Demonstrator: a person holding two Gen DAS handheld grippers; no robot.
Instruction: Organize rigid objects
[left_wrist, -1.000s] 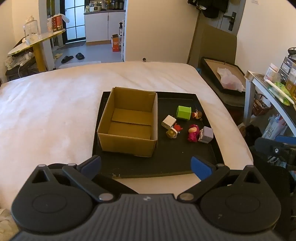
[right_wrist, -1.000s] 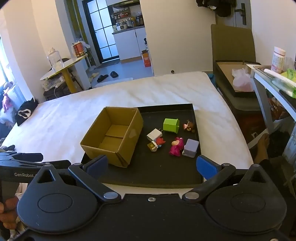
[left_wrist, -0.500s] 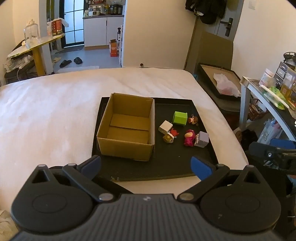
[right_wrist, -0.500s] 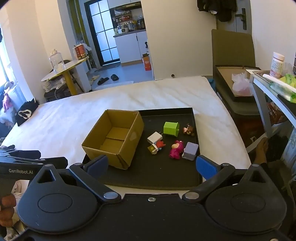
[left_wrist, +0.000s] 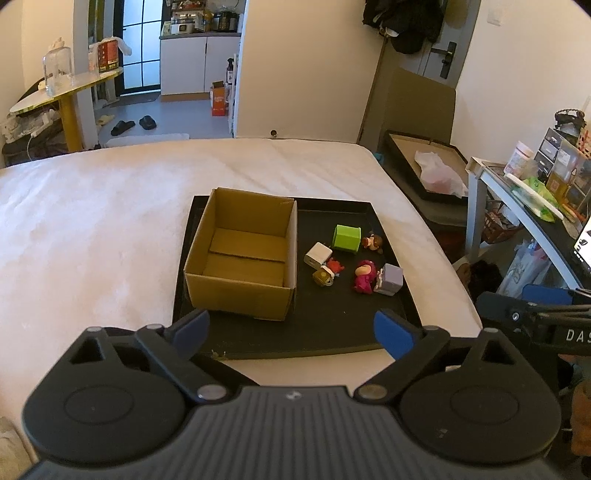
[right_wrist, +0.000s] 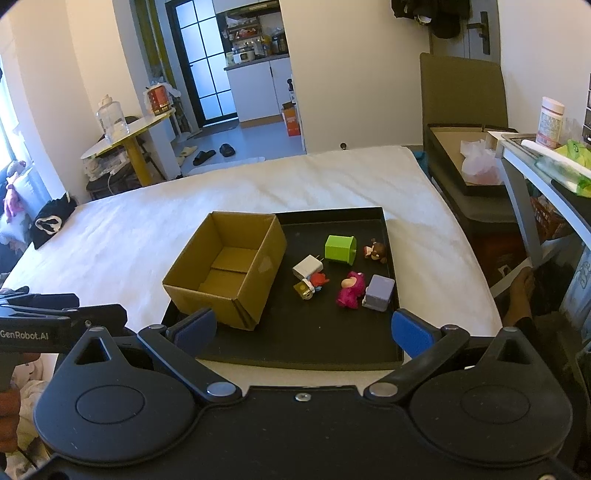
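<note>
- On the bed (left_wrist: 92, 229) sits a black tray (left_wrist: 332, 332), and on the tray stands an open cardboard box (left_wrist: 240, 280) with nothing inside it.
- Beside the box, on the tray's right half, lie the small things we want to tidy: a green cube (left_wrist: 346, 238), a white charger (left_wrist: 317, 254), a little yellow and red toy (left_wrist: 327, 273), a pink toy (left_wrist: 364, 276), a purple block (left_wrist: 389, 278) and a small brown toy (left_wrist: 373, 242).
- Our left gripper (left_wrist: 291, 328) hangs over the near edge of the tray. Its jaws are wide apart and just starting to close, and there is nothing between them.
- Our right gripper (right_wrist: 303, 328) also hangs over the near edge. Its jaws are wide apart and it holds nothing.
- We think the sorting has not begun, because every little thing is out on the tray.
- The right gripper is on the side where the things are, so it looks like the better one to start with.
- We should pick one thing at a time. The purple block looks easy, since it has flat sides and is nearest to us.
- The pink toy touches the purple block, so we should come down straight and not bump it.
- The white charger and the yellow and red toy also touch, so we take care there too.
- Then we lift it up over the box wall and let go low inside, so it does not bounce out.
</note>
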